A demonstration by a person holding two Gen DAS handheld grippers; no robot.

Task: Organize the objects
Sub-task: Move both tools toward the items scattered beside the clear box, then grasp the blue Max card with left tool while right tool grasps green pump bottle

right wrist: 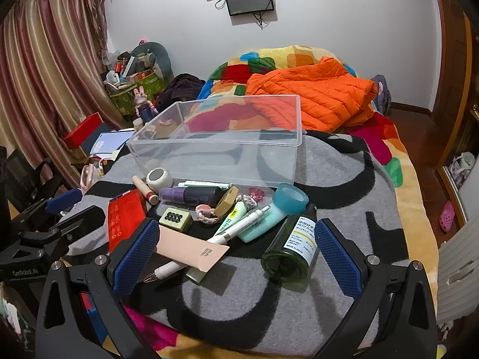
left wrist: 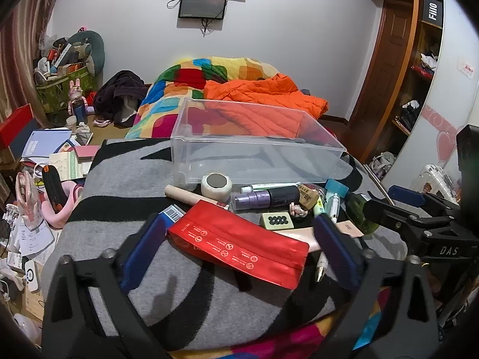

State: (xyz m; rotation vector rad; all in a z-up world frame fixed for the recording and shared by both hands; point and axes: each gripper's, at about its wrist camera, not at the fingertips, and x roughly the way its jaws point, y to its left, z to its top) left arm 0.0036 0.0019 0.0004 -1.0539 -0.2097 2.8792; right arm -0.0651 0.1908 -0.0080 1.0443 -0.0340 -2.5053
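Note:
A clear plastic bin (left wrist: 254,140) stands empty on a grey and black blanket (left wrist: 125,185); it also shows in the right wrist view (right wrist: 227,146). Small items lie in front of it. My left gripper (left wrist: 239,239) is open, its fingers on either side of a red foil pouch (left wrist: 239,245). My right gripper (right wrist: 236,245) is open around a white pen (right wrist: 209,242), a peach card (right wrist: 191,251) and a dark green bottle (right wrist: 293,248). Nearby lie a tape roll (right wrist: 159,178), a purple bottle (right wrist: 194,196), a domino-like tile (right wrist: 175,220) and a teal bottle (right wrist: 278,209).
An orange jacket (right wrist: 314,98) and a colourful quilt (left wrist: 185,80) lie behind the bin. Books, boxes and clutter fill the floor at the left (left wrist: 45,155). A wardrobe (left wrist: 419,74) stands at the right. The right gripper shows in the left wrist view (left wrist: 419,218).

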